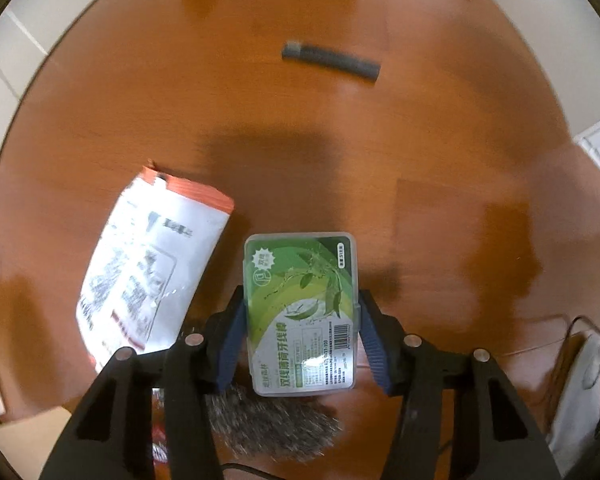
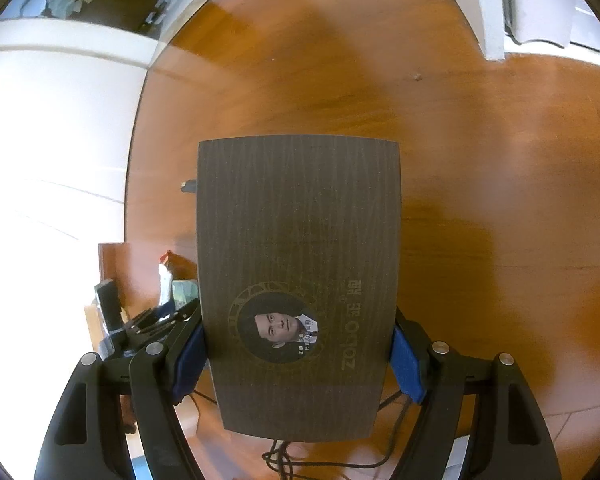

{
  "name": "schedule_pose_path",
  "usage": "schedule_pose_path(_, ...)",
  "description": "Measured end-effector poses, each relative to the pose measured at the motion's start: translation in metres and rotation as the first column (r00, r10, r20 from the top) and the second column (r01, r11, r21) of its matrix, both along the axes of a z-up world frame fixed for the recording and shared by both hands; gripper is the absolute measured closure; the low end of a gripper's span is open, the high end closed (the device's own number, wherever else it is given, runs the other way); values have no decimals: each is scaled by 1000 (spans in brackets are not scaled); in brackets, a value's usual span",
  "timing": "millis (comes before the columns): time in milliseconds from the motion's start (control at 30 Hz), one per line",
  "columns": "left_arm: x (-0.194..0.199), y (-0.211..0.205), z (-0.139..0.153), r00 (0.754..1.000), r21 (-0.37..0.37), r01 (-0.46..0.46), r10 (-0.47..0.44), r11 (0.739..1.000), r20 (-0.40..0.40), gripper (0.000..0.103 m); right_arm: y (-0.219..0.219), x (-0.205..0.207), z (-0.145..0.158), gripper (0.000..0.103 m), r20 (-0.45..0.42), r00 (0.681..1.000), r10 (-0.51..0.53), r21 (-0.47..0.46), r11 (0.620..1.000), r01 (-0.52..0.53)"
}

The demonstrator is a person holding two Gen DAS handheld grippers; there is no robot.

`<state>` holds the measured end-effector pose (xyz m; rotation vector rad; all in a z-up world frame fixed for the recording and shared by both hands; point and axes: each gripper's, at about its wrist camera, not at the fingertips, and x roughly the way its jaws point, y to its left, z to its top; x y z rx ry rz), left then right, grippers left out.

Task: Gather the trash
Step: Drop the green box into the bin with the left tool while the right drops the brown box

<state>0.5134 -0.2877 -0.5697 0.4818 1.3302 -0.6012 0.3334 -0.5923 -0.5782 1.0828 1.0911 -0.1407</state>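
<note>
My left gripper (image 1: pixel 300 330) is shut on a clear plastic box with a green label (image 1: pixel 302 312) and holds it above the round wooden table (image 1: pixel 440 140). A white and orange wrapper (image 1: pixel 147 264) lies on the table just left of it. A dark grey stick-shaped packet (image 1: pixel 331 60) lies farther off. My right gripper (image 2: pixel 297 354) is shut on a flat dark brown box with a portrait print (image 2: pixel 300 272), held above the table (image 2: pixel 480 160). The left gripper (image 2: pixel 155 320) with its green box shows at the lower left of the right wrist view.
A grey furry object (image 1: pixel 267 424) sits under the left gripper. A white device with a cable (image 1: pixel 580 384) is at the lower right. Black cables (image 2: pixel 300 460) hang below the brown box. The table edge and white floor (image 2: pixel 59 140) lie to the left.
</note>
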Motion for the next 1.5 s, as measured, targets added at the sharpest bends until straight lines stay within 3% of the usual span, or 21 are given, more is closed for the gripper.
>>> schedule_pose_path(100, -17, 6, 45, 998, -80, -38, 42, 996, 46, 52, 1, -1, 13, 25, 11, 1000, 22, -26, 999, -21)
schedule_pose_path(233, -51, 50, 151, 977, -221, -136, 168, 966, 133, 51, 11, 9, 57, 25, 56, 995, 81, -100, 992, -75)
schedule_pose_path(267, -64, 66, 182, 966, -241, -153, 196, 958, 166, 51, 17, 11, 72, 25, 70, 992, 103, -122, 988, -94)
schedule_pose_path(367, -94, 111, 239, 931, -270, -212, 278, 939, 236, 51, 40, 15, 120, 25, 105, 979, 176, -176, 972, -156)
schedule_pose_path(467, -120, 170, 288, 870, -277, -330, 404, 902, 281, 51, 70, 15, 180, 25, 140, 950, 281, -242, 939, -242)
schedule_pose_path(600, -139, 240, 309, 796, -278, -466, 535, 840, 283, 51, 108, 10, 258, 25, 173, 900, 400, -317, 888, -334)
schedule_pose_path(767, -136, 305, 290, 719, -264, -597, 651, 757, 241, 51, 146, 3, 331, 25, 177, 860, 479, -382, 838, -388)
schedule_pose_path(833, -121, 315, 280, 712, -263, -619, 670, 740, 212, 51, 161, 2, 352, 25, 177, 848, 499, -408, 821, -398)
schedule_pose_path(900, -114, 326, 271, 720, -226, -628, 667, 744, 192, 51, 175, 0, 372, 25, 181, 839, 513, -425, 810, -403)
schedule_pose_path(1000, -107, 341, 273, 715, -203, -649, 679, 733, 167, 48, 199, -1, 390, 25, 172, 822, 543, -430, 792, -434)
schedule_pose_path(1067, -111, 349, 287, 704, -228, -652, 689, 723, 173, 46, 220, 2, 399, 25, 160, 806, 571, -441, 771, -459)
schedule_pose_path(1133, -119, 359, 304, 709, -279, -639, 689, 717, 148, 35, 240, 9, 407, 25, 149, 792, 592, -448, 754, -480)
schedule_pose_path(1200, -129, 373, 323, 708, -306, -626, 687, 717, 163, 34, 264, 14, 413, 25, 144, 776, 614, -452, 738, -501)
schedule_pose_path(1233, -133, 381, 333, 697, -317, -631, 697, 708, 167, 34, 274, 19, 414, 25, 143, 768, 624, -453, 731, -510)
schedule_pose_path(1400, -173, 425, 395, 601, -393, -689, 783, 609, 160, 34, 362, 39, 417, 25, 153, 689, 708, -468, 666, -581)
schedule_pose_path(1500, -195, 438, 411, 583, -412, -689, 794, 596, 172, 32, 426, 56, 399, 25, 148, 651, 745, -434, 640, -634)
